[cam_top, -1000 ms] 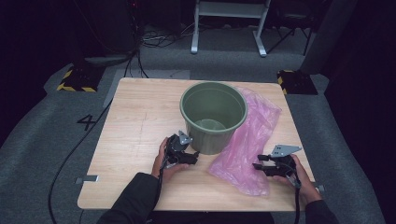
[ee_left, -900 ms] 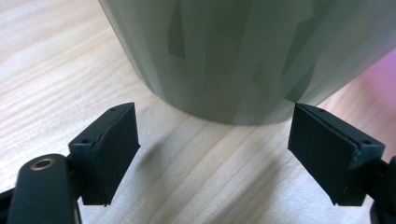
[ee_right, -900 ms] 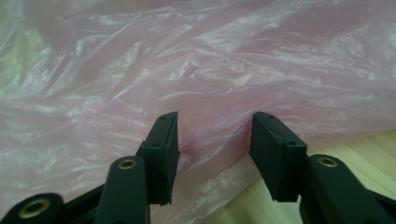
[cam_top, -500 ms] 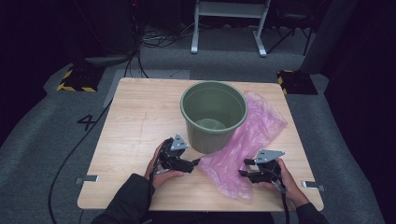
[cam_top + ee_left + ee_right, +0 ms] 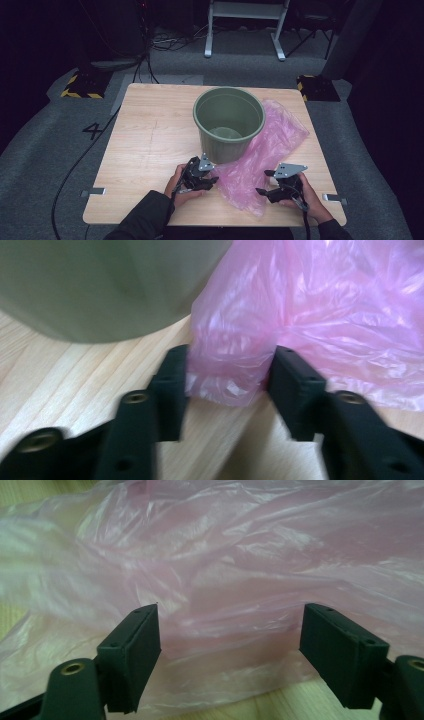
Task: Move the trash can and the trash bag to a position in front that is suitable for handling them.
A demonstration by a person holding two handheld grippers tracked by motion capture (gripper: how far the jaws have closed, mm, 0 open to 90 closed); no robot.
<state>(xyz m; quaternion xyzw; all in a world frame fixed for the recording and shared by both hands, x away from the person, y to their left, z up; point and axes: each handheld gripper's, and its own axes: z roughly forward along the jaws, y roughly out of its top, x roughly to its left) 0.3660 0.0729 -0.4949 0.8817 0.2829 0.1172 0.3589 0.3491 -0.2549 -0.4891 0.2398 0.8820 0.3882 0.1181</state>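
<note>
A crumpled pink plastic bag (image 5: 272,142) lies on the wooden table (image 5: 150,145), to the right of an upright green bucket (image 5: 229,120) and partly against it. My left gripper (image 5: 215,179) sits at the bag's near-left edge, below the bucket. In the left gripper view it (image 5: 230,367) is open, with a fold of the bag (image 5: 230,375) between its jaws and brushing both. My right gripper (image 5: 263,183) is at the bag's near-right side. In the right gripper view it (image 5: 230,625) is wide open, low over the bag (image 5: 235,570), with film lying between the jaws.
The bucket's wall (image 5: 100,285) stands just ahead and to the left of my left gripper. Bare tabletop stretches to the left. The table's near edge (image 5: 215,222) is close behind both hands. Metal brackets (image 5: 94,192) stick out at the table's sides.
Both grippers have closed in on the bag: the right one slid left onto its near edge, and the left one dropped toward me, then moved right to the bag's fold.
</note>
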